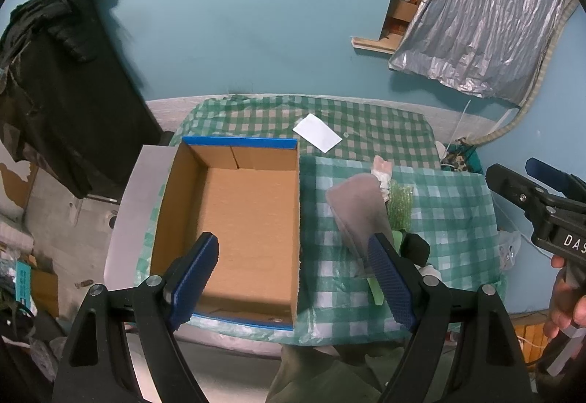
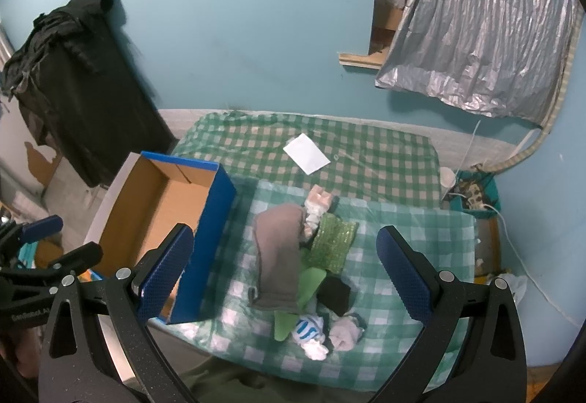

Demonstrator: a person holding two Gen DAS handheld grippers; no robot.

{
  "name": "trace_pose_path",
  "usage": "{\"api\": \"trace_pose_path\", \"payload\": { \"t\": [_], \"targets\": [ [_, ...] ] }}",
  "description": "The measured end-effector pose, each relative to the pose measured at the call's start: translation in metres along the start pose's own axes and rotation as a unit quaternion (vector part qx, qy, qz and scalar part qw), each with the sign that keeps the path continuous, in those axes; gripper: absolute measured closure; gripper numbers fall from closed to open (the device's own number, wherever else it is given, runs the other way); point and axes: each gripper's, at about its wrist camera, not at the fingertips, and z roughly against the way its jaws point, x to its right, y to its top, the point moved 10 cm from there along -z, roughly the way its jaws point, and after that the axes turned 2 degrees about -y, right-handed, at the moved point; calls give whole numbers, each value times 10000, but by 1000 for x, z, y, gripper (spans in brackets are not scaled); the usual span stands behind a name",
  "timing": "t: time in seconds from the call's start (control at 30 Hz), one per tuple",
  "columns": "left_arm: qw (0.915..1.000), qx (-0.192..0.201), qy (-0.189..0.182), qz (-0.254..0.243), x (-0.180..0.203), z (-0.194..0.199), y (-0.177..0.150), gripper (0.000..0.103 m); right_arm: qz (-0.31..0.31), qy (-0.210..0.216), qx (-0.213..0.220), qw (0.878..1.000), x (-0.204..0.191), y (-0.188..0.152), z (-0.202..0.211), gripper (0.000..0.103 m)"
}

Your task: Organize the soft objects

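Little can be read here. On the black body of my right gripper, seen at the edge of the left wrist view well to the right of the box, stand the white letters "DAS", cut off by the frame. On the black body of my left gripper, seen in the right wrist view just left of the box, a small white word starts "GenRobot" and runs on into letters too small and cut off to make out. The white card beyond the box bears no writing I can see. The blue marks on a sock are too blurred to read.
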Motion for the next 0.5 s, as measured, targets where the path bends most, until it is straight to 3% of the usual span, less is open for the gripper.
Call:
{"api": "trace_pose_path", "payload": {
  "t": [0.5],
  "targets": [
    [9994, -302, -95, -122, 27, -32, 6, 18, -49, -220, -322, 9992, 44, -17, -31, 2]
  ]
}}
